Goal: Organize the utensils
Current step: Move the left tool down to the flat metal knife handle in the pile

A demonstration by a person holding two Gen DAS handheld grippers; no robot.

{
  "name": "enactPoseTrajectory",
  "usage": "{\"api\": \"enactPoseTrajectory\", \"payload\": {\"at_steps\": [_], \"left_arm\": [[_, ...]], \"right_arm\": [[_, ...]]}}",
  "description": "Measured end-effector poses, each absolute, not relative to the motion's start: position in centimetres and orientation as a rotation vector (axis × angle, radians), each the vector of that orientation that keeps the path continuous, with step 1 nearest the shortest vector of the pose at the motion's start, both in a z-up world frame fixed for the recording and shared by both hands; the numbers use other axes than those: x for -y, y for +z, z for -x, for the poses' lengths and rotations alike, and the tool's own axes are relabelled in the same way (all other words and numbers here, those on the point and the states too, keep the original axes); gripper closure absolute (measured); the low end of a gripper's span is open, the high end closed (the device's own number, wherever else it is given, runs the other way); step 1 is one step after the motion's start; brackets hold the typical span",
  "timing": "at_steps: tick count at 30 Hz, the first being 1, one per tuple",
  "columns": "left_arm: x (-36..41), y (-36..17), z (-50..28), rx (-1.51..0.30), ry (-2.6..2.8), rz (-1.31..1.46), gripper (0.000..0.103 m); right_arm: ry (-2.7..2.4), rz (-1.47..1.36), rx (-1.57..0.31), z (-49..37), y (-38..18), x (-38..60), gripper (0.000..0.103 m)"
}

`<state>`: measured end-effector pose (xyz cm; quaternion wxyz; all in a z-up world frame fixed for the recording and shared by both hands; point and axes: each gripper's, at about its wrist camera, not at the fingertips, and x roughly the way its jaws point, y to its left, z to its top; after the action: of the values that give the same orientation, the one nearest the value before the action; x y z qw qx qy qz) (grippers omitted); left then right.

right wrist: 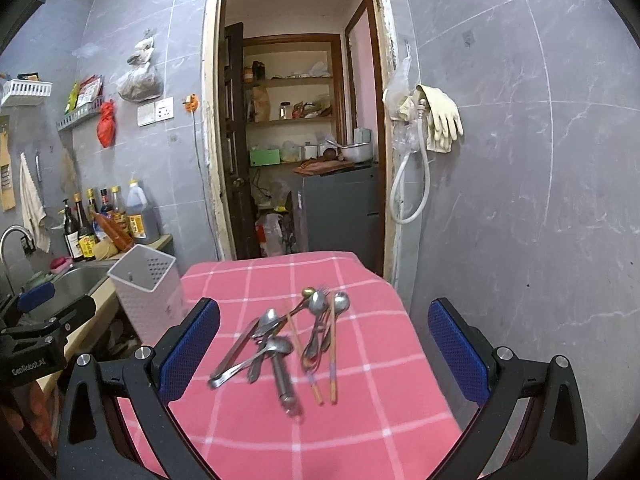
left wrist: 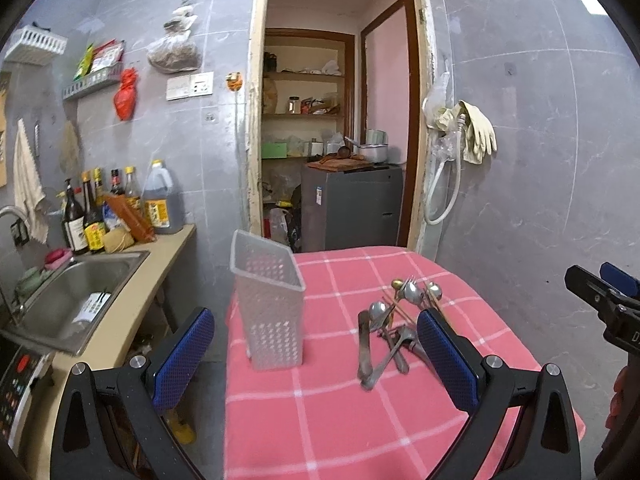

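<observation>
A pile of utensils point(right wrist: 288, 340) lies on the pink checked tablecloth point(right wrist: 280, 432): several metal spoons, a fork, tongs and a pair of chopsticks point(right wrist: 332, 356). The pile also shows in the left wrist view point(left wrist: 394, 326). A clear perforated utensil holder point(left wrist: 270, 302) stands upright at the table's left edge, and also shows in the right wrist view point(right wrist: 146, 296). My left gripper point(left wrist: 316, 356) is open and empty, above the table near the holder. My right gripper point(right wrist: 324, 346) is open and empty, above the pile.
A steel sink point(left wrist: 68, 300) sits in the counter left of the table, with sauce bottles point(left wrist: 116, 208) behind it. A doorway point(right wrist: 300, 152) opens behind the table onto a grey cabinet and shelves. Rubber gloves point(right wrist: 440, 120) hang on the right wall.
</observation>
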<state>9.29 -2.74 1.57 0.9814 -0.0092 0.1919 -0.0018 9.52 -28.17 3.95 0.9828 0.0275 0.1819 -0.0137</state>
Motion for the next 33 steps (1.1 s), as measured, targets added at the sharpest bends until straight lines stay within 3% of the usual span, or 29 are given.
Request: {"api": "enactPoseTrajectory", "payload": {"at_steps": [17, 33], "left_arm": [[8.8, -0.4, -20.6, -0.439, 0.008, -0.015, 0.001], [10.9, -7.2, -29.9, -0.707, 0.011, -0.003, 0.002]], "right_arm": [[0.014, -0.011, -0.450, -22.6, 1.1, 32.9, 0.001], [0.187, -0.082, -0.675, -33.3, -7.6, 34.3, 0.001]]}}
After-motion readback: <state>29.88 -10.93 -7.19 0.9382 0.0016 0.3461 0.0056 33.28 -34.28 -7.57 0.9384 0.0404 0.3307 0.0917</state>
